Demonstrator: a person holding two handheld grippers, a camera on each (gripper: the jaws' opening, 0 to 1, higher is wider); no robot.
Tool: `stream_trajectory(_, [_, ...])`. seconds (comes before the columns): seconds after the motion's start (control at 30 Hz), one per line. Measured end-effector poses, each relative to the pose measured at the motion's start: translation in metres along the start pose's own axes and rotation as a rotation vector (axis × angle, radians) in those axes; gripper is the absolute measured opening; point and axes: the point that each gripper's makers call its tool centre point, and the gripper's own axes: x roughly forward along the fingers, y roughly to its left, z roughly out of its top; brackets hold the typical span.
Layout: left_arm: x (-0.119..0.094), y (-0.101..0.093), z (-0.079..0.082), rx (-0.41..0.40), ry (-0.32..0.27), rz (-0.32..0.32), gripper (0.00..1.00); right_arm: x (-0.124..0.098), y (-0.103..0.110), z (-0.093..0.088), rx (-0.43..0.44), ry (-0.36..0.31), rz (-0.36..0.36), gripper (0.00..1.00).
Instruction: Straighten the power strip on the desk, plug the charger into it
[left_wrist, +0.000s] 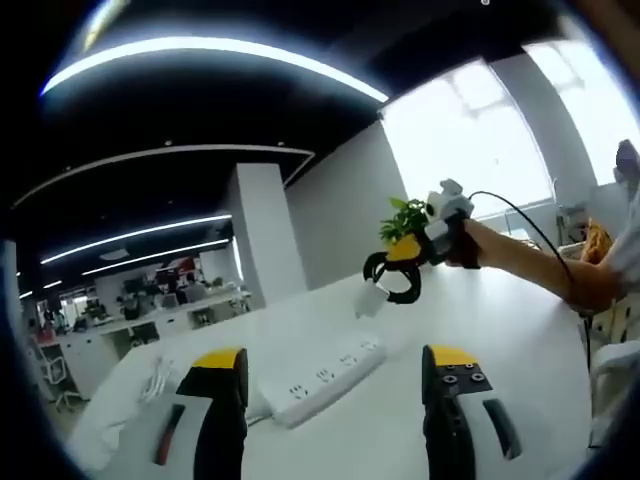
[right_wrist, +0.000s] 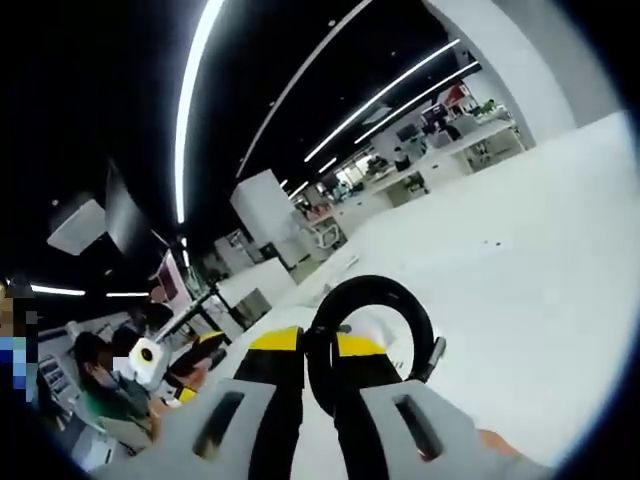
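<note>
A white power strip (left_wrist: 322, 379) lies at an angle on the white desk (left_wrist: 500, 330), just beyond my left gripper (left_wrist: 335, 358), whose yellow-tipped jaws stand wide open above it. My right gripper (left_wrist: 402, 262) hangs in the air past the strip, shut on a looped black charger cable (left_wrist: 398, 290). The white charger (left_wrist: 369, 299) dangles below that loop. In the right gripper view the jaws (right_wrist: 305, 345) are closed on the black cable loop (right_wrist: 372, 292), and the cable's plug end (right_wrist: 434, 358) sticks out to the right.
A white cable (left_wrist: 156, 379) lies on the desk left of the strip. A green plant (left_wrist: 404, 216) stands behind the right gripper by the window. A person's arm (left_wrist: 530, 262) reaches in from the right. Office desks (left_wrist: 160, 310) with people stand in the background.
</note>
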Motion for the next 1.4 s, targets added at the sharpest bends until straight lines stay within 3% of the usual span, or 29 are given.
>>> stream_trajectory(0.7, [0.048,0.011,-0.003,0.036,-0.030,0.005,0.72,0.005,0.004,-0.011,0.038,0.003,0.021,0.07])
stream_trajectory(1.13, [0.081,-0.015,-0.002,0.141,-0.020,-0.039,0.72,0.007,0.017,-0.010,0.042,-0.011,0.053,0.07])
stream_trajectory(1.4, [0.099,-0.015,0.002,0.162,-0.033,-0.002,0.72,0.005,0.021,-0.008,0.043,-0.028,0.054,0.07])
